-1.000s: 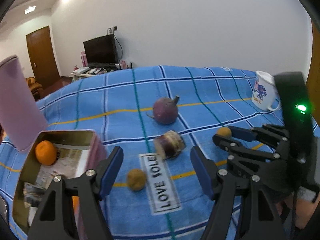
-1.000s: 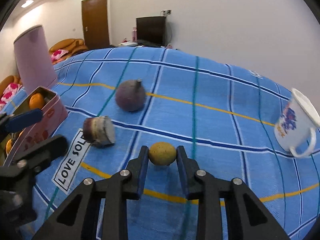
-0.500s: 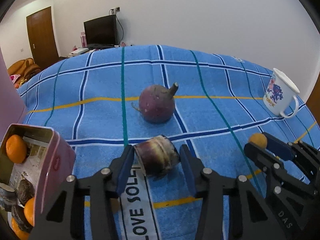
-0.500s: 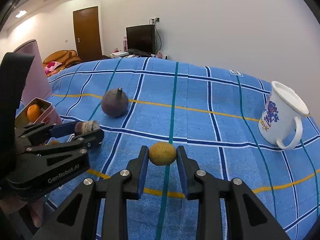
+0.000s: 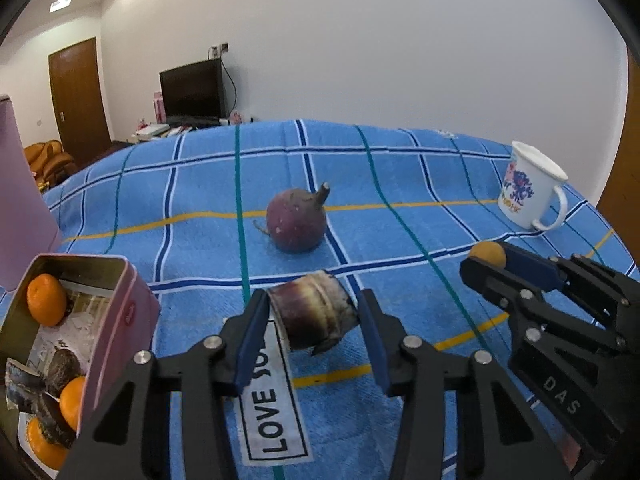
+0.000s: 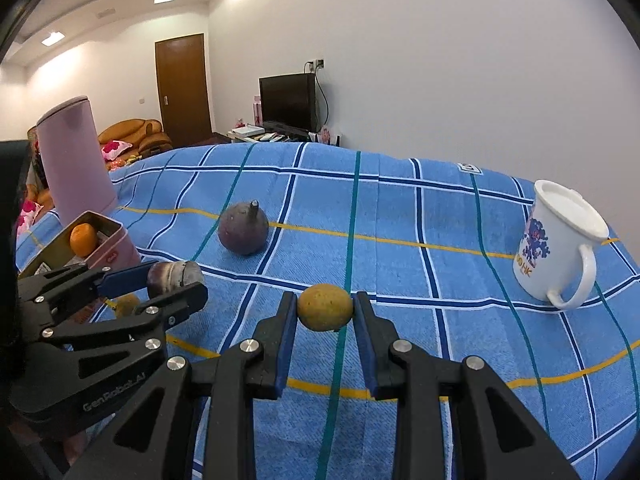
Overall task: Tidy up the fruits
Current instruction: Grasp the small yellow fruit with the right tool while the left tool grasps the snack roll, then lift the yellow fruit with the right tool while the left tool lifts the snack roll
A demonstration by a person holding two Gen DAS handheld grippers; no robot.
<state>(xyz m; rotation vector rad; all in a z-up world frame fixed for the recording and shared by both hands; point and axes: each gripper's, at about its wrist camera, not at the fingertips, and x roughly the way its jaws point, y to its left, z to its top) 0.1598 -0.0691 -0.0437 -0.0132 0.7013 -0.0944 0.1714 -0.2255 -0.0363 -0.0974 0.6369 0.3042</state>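
Fruit-sorting on a blue checked cloth (image 5: pixel 400 184). Far left, a pink cylinder (image 6: pixel 74 160) standing upright behind an open pink tin (image 5: pixel 132 312), with oranges (image 5: pixel 46 305) and dark fruits (image 5: pixel 62 364) packed inside over printed paper. Just right of the tin, the left gripper (image 5: pixel 314 316), fingers just drawn in and now clamped on the two ends of a purple-brown chunk (image 5: pixel 312 310) lying sideways between them; impossible to tell whether lifted clear of the cloth. Beneath and nearer the camera, a white label (image 5: pixel 272 408) reading "LOVE SOLE", sewn on the cloth. Seen from the right wrist, a small yellow-brown fruit (image 6: pixel 127 305) loose on the cloth under the left gripper. Centre, beyond the chunk and apart from it, a round purple bulb (image 5: pixel 296 220), stem tilted up to the right. Further right, the right gripper (image 6: pixel 325 309), fingers pressed tight on either side of a yellow fruit (image 6: pixel 325 306), held above the cloth. Far right, well apart from everything else, a white mug (image 6: pixel 560 240) with a blue and red print, handle toward the camera.
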